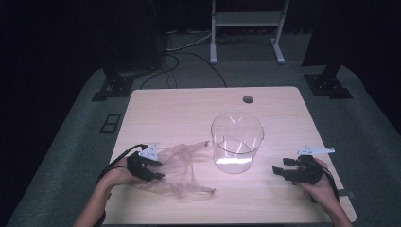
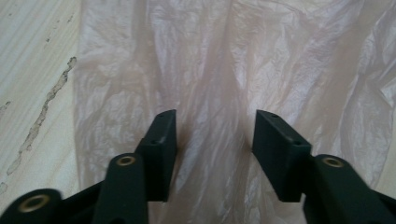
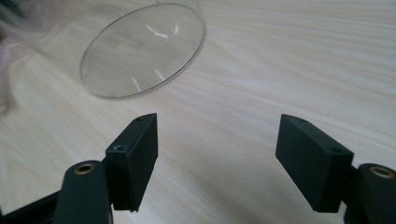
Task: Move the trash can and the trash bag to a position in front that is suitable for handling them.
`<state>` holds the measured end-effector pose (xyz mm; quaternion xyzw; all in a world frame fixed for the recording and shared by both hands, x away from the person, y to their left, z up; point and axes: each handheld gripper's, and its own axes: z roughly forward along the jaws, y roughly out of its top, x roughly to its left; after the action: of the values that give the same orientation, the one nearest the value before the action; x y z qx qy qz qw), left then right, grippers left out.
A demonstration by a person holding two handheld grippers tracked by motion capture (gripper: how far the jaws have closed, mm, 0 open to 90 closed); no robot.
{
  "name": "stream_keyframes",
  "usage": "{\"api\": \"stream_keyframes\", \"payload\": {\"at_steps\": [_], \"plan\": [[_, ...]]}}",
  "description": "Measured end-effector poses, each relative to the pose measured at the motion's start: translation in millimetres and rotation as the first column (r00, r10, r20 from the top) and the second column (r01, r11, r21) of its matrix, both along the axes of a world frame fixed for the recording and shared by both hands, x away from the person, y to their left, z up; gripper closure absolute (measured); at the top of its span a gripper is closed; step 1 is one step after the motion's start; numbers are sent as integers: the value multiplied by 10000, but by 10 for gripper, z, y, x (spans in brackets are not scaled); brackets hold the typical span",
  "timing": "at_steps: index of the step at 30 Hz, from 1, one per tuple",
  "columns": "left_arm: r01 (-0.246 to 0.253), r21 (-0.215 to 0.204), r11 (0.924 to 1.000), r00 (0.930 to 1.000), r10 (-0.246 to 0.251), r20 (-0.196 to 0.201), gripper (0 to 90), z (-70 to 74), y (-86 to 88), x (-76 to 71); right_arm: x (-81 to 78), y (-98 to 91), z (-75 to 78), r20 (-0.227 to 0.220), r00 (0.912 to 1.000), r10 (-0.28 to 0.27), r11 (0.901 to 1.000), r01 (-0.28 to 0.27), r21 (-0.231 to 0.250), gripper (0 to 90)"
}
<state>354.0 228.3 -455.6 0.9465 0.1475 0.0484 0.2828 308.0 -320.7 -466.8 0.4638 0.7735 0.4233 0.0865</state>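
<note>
Jaws: left gripper [image 2: 215, 135] astride plastic bag [image 2: 224, 60] | clear container [image 1: 237, 142] — upright, empty

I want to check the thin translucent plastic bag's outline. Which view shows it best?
The high view: the thin translucent plastic bag lies crumpled, whole outline visible, beside the clear glass cylinder. The left gripper view gives only wrinkled film close up; the right gripper view, a blurred sliver at its left edge.

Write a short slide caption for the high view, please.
Left hand-held gripper over a thin plastic bag beside a clear round container on a wooden table.
</note>
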Motion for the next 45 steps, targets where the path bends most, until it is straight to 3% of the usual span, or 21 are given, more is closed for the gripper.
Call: {"api": "stream_keyframes", "payload": {"at_steps": [5, 6, 12, 13, 16, 17, 20, 25, 30, 37, 38, 40, 45], "plan": [[-102, -252, 9996, 9999, 102, -23, 614, -5, 44, -40, 63, -4, 50, 62, 9996, -274, 9996, 274, 94, 304], [-96, -268, 9996, 10000, 96, 0, 710, -6, 49, -47, 82, -3, 88, 128, 9995, -290, 9996, 289, 50, 313], [27, -162, 9999, 10000, -26, 35, 877, 0, 43, -89, 134, 10, 230, 178, 9997, -194, 9998, 194, -8, 345], [76, -104, 9999, 10000, -76, 24, 883, 3, 44, -100, 160, 16, 350, 282, 9993, -236, 9997, 235, 31, 356], [151, -146, 9998, 9999, -152, -35, 885, 13, 56, -105, 185, 22, 466, 385, 9988, -301, 9994, 295, 166, 372], [185, -348, 9992, 9998, -186, -25, 886, 42, 75, -112, 216, 41, 619, 560, 9978, -351, 9992, 341, 196, 378], [173, -511, 9985, 9998, -174, 4, 885, 90, 96, -117, 274, 93, 856, 898, 9956, -259, 9996, 253, 80, 386], [235, -875, 9959, 9996, -219, 186, 885, 282, 150, -148, 394, 204, 1187, 1387, 9900, -256, 9996, 275, -113, 385], [227, -1112, 9935, 9994, -197, 280, 884, 462, 209, -181, 505, 332, 1425, 1517, 9884, -101, 9994, 47, 355, 386], [326, -1555, 9873, 9991, -278, 327, 885, 663, 272, -215, 644, 517, 1463, 1223, 9925, -2, 9998, -24, 212, 418], [336, -1619, 9862, 9990, -283, 349, 886, 729, 278, -231, 690, 600, 1427, 1016, 9948, 51, 9999, -40, -114, 452], [398, -1615, 9861, 9987, -340, 383, 886, 759, 280, -238, 699, 628, 1412, 950, 9955, 42, 9997, -20, -234, 464], [470, -2021, 9782, 9985, -403, 367, 885, 932, 297, -276, 719, 787, 1300, 632, 9968, 483, 9942, -419, -991, 644]]}}
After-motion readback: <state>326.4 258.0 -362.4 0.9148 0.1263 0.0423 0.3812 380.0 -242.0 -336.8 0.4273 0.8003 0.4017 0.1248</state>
